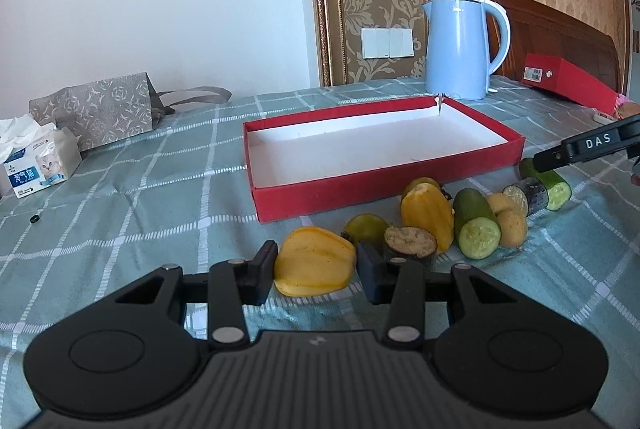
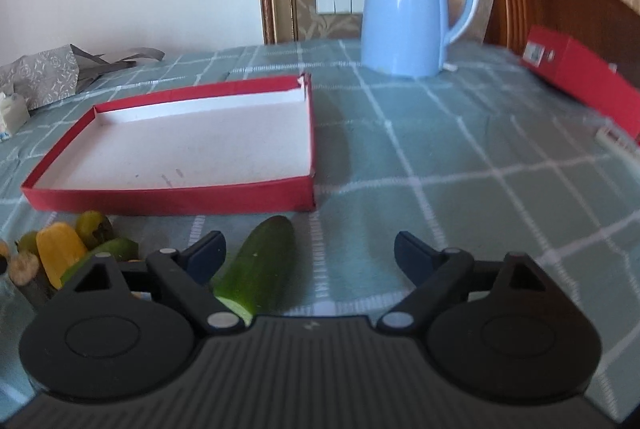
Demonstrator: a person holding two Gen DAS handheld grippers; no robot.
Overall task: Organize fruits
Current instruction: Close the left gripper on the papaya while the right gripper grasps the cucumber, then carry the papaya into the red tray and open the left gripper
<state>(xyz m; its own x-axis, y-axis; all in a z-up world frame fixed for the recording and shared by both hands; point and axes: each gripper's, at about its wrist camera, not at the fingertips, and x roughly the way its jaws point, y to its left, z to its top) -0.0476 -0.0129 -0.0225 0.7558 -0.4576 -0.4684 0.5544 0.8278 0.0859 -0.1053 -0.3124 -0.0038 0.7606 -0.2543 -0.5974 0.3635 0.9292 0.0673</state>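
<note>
Gripping yellow fruit (image 1: pixel 315 271), left gripper (image 1: pixel 314 269) jaws clamped; only right view shows right gripper (image 2: pixel 310 255) jaws spread, cucumber (image 2: pixel 256 269) untouched.

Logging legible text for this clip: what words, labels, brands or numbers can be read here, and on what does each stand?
"DAS": white letters on the right hand-held gripper finger, seen from the left wrist view.
Tissue pack: blue Chinese print beside a cat picture, too small to read reliably.
Kettle: faint brand mark near the rim, unreadable.
Red box: white sticker, print too small.
</note>
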